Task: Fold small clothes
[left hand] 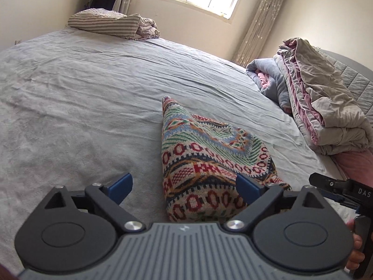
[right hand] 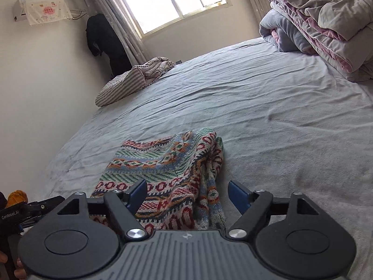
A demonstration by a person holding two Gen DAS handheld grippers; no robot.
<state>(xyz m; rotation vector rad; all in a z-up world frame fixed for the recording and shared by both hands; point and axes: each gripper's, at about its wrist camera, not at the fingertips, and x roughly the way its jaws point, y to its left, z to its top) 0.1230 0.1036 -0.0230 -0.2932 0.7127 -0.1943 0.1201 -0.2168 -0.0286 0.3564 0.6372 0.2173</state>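
There are one patterned knit garment [left hand: 205,154] on one bed [left hand: 81,98], one striped pillow [left hand: 102,22], one pile of folded quilts [left hand: 321,98], one window [right hand: 167,0], and two grippers [left hand: 184,186] [right hand: 187,194].

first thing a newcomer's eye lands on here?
The bright patterned knit garment, lying folded on the grey bedsheet right in front of both grippers. The left gripper and right gripper both stand open, with nothing in them. Next, the heap of folded quilts at the bed's right side.
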